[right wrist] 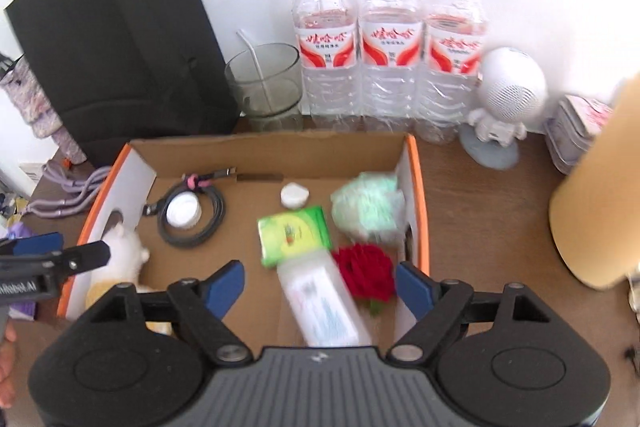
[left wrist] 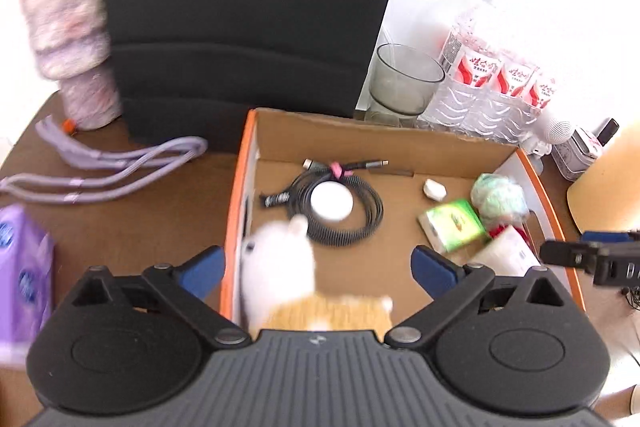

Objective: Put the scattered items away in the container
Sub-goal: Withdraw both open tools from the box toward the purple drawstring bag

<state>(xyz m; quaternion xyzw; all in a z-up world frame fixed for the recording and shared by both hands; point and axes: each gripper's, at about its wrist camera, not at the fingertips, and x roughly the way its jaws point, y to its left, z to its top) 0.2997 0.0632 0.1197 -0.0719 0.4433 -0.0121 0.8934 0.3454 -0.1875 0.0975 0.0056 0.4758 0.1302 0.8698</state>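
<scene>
Lying in cardboard box (left wrist: pixel 400 143), plush toy (left wrist: pixel 276 267) between wide left fingers (left wrist: pixel 200 267), untouched.

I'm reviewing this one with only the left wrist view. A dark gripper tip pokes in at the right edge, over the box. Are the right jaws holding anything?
Observer: No. The right wrist view shows the right gripper with its jaws apart and the pads touching nothing. A white bottle lies in the cardboard box beneath them.
Reviewer: What is the red bit near the green pack?
Observer: A red rose, lying between the white bottle and the box's right wall.
Reviewer: Anything outside the box on that side?
Observer: A white round-headed figure stands on the table, just right of three water bottles.
</scene>
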